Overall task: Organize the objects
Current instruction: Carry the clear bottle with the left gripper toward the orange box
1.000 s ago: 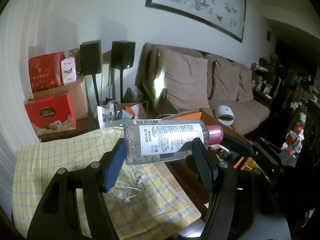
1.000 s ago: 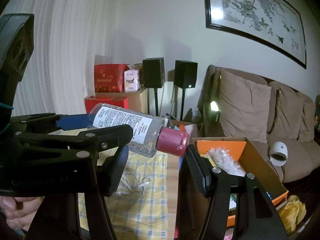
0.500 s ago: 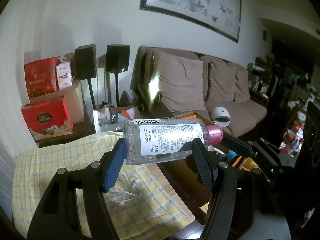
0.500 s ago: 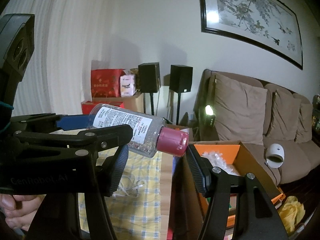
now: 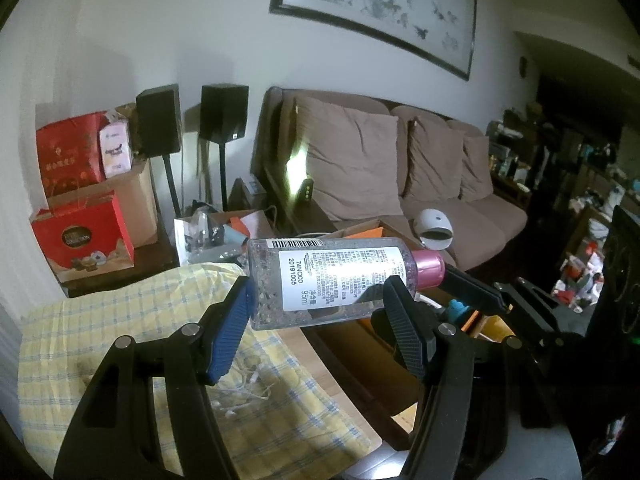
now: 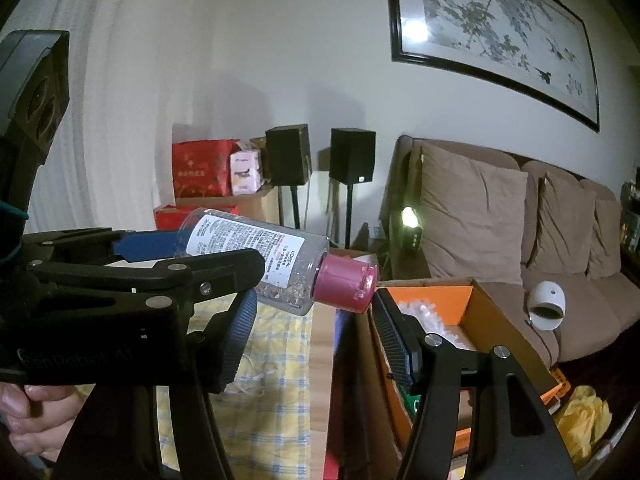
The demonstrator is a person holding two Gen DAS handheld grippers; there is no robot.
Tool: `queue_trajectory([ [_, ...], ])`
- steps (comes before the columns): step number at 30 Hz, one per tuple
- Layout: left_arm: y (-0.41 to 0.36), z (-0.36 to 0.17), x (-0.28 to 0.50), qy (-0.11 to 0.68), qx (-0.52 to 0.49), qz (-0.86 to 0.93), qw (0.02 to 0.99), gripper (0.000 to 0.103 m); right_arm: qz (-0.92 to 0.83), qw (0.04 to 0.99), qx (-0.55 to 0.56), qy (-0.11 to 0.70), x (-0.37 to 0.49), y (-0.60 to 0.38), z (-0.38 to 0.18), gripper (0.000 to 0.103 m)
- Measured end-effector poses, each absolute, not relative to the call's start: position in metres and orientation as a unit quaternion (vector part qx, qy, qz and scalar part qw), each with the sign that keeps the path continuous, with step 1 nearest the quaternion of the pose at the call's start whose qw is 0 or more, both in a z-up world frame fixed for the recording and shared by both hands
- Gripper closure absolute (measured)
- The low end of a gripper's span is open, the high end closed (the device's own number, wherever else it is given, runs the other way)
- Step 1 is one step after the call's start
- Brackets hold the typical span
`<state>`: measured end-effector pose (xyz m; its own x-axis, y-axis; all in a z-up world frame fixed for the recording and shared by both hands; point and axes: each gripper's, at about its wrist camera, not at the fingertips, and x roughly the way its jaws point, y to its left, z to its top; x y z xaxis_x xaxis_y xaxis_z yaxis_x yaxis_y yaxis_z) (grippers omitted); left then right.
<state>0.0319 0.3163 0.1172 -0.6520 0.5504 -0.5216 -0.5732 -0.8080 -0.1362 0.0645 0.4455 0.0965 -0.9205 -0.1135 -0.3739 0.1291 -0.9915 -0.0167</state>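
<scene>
A clear bottle [image 5: 332,280] with a pink cap [image 5: 430,268] and a white printed label hangs on its side above the table. My left gripper [image 5: 320,292] is shut on its body, the blue pad at the base end and the black finger near the shoulder. In the right wrist view the bottle [image 6: 256,256] slants down to the right. My right gripper [image 6: 312,304] stands open beneath its neck end. The right fingertip [image 6: 378,298] sits right at the pink cap [image 6: 346,286]; I cannot tell whether they touch.
A yellow checked cloth [image 5: 120,320] covers the table, with a white earphone cable [image 5: 248,384] lying on it. An orange-lined cardboard box [image 6: 424,296] with white stuffing stands to the right. Behind are a brown sofa [image 5: 440,208], two black speakers [image 5: 224,112] and red gift bags [image 5: 80,240].
</scene>
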Motion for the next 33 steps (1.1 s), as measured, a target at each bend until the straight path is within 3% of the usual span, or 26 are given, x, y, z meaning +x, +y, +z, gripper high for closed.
queue_trajectory([
  [33, 0.342, 0.126, 0.033, 0.046, -0.261, 0.906, 0.329, 0.039, -0.982, 0.043, 0.182, 0.008, 0.067, 0.472, 0.104, 0.041],
])
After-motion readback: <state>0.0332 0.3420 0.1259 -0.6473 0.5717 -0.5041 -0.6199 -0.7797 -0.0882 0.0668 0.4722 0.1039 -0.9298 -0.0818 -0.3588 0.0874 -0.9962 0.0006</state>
